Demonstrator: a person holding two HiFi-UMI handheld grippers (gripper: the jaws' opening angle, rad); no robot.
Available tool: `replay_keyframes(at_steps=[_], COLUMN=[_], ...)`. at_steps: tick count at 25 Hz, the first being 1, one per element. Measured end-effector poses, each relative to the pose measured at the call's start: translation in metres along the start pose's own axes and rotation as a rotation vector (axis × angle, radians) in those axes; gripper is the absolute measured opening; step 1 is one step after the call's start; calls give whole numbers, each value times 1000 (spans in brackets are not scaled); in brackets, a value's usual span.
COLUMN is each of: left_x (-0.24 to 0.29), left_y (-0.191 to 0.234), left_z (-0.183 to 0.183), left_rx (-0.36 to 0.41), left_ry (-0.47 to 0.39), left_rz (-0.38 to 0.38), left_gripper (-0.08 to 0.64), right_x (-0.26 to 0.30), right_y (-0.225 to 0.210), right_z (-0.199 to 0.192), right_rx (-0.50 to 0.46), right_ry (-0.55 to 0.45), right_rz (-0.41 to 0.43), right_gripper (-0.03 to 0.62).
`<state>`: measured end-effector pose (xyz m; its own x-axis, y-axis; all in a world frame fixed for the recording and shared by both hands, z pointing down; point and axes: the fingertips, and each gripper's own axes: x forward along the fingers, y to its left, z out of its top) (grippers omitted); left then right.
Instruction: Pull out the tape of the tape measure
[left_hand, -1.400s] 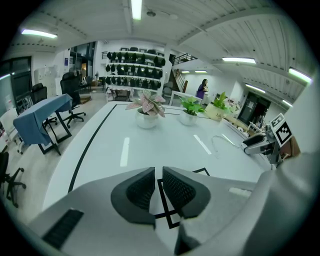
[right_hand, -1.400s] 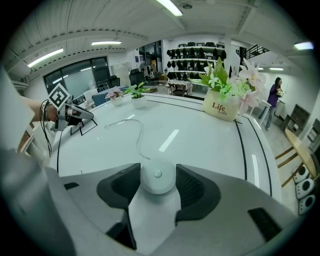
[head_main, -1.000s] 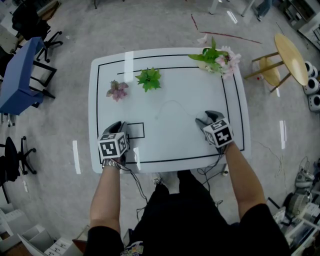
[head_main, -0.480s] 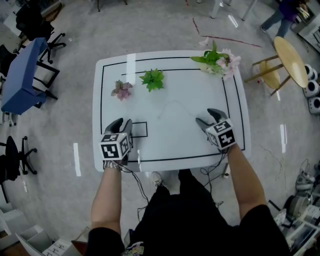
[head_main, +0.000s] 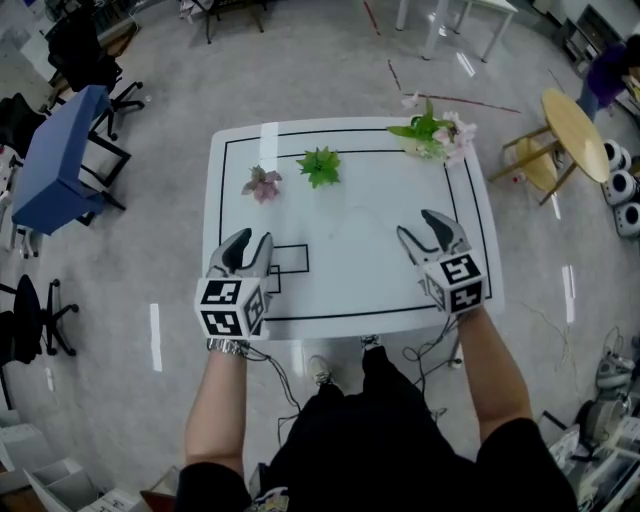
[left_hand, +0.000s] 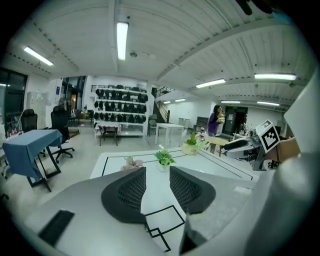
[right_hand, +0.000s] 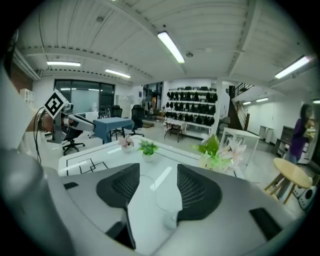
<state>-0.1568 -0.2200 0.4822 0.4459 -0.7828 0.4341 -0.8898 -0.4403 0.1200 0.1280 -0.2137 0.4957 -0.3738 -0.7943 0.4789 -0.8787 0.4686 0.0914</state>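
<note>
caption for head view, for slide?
Over white table with plants: left gripper, jaws just opened; right gripper, jaws just narrowed; both empty.

A white surface (head_main: 380, 250) with black lines carries a pink plant (head_main: 262, 183), a green plant (head_main: 320, 166) just beside it, and flowers (head_main: 435, 132) at its far right corner. A blue table (head_main: 60, 160) stands apart, left.

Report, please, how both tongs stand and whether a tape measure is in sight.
Left tongs just opened, empty; right tongs open, just narrowed, empty. No tape measure in sight on table. Pink plant, green plant, flower bunch along far side, away from both.
</note>
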Motion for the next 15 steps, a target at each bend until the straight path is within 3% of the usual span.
replay_keyframes(at_steps=[5, 11, 15], left_x=[-49, -108, -145], left_y=[-11, -20, -23], left_z=[36, 70, 88], left_rx=[76, 126, 137], left_ry=[-117, -251, -334], left_rz=[-2, -5, -3], left_gripper=[132, 132, 132], right_x=[-44, -95, -131], right_y=[19, 48, 64], right_z=[56, 104, 125], right_rx=[-76, -125, -139], right_ry=[-179, -316, -386], right_rz=[-111, -171, -219], right_gripper=[219, 198, 128])
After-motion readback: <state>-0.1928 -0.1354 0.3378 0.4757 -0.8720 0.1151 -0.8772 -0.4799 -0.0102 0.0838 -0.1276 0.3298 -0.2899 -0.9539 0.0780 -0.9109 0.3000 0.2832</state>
